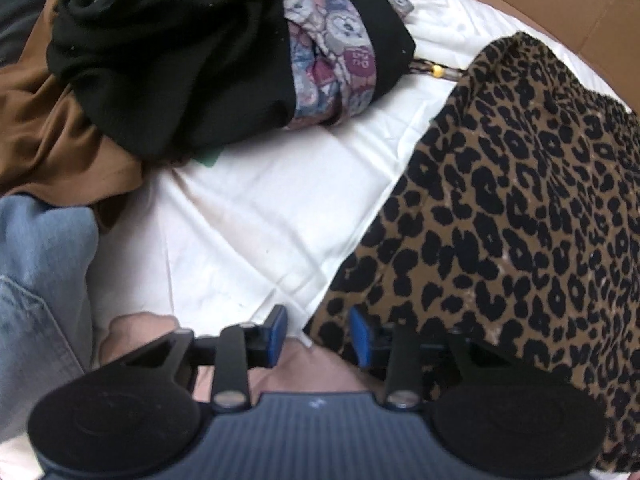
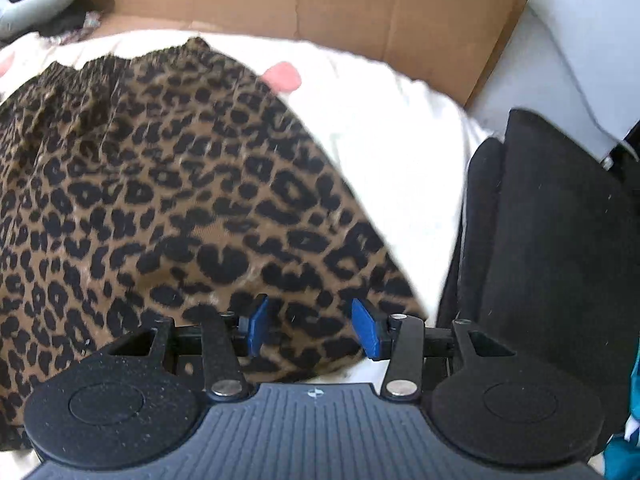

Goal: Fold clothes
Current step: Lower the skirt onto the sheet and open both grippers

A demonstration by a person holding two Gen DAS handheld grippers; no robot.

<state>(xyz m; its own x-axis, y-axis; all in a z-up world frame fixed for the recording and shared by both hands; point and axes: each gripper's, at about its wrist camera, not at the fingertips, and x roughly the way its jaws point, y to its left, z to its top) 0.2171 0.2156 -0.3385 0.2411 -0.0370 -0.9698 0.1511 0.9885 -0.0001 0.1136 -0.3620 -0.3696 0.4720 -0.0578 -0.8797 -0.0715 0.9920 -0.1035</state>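
A leopard-print garment (image 1: 520, 216) lies spread on a white sheet (image 1: 260, 208); its gathered waistband is at the far end in the right wrist view (image 2: 120, 68). My left gripper (image 1: 318, 334) is open at the garment's near left corner, with the cloth edge between its blue pads (image 1: 279, 334). My right gripper (image 2: 310, 326) is open over the garment's (image 2: 168, 200) near right corner, its blue pads (image 2: 365, 330) apart above the cloth. Neither gripper holds anything.
A pile of clothes lies at the left: a black garment (image 1: 172, 60) around a patterned cloth (image 1: 332, 52), brown fabric (image 1: 52, 136) and blue denim (image 1: 36, 272). A folded black garment (image 2: 552, 240) lies at the right. Cardboard (image 2: 320, 0) stands behind the sheet.
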